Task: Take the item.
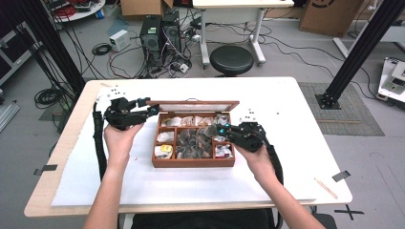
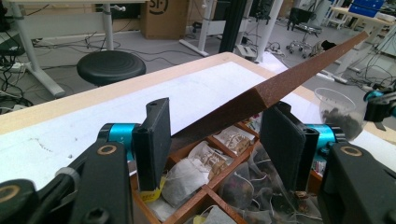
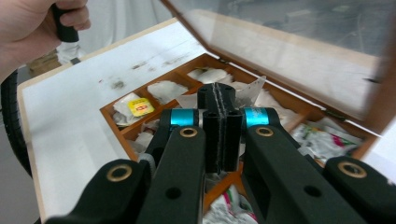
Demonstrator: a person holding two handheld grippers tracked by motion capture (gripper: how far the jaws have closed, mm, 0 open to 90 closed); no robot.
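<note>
A wooden tea box (image 1: 193,161) sits in the middle of the frame in the high view, on the white table (image 1: 296,143), with its lid (image 1: 193,105) raised along the far edge. The compartments hold tea bags, among them a yellow packet (image 1: 165,149) in the lower left compartment.

The left gripper (image 1: 154,110) is at the upper left corner of the box. In the left gripper view its jaws stand partly open with the edge of the lid (image 2: 280,84) running between them, rising toward the upper right of the frame; whether the pads press on the wood I cannot tell.

The right gripper (image 1: 220,130) is over the right side of the box. In the right gripper view its jaws are shut tight, and a clear tea bag (image 3: 250,91) sticks up just behind them; it seems pinched between the pads. The left gripper view shows that bag (image 2: 338,112) at the right edge of the frame, hanging clear of the compartments with dark leaves inside.
</note>
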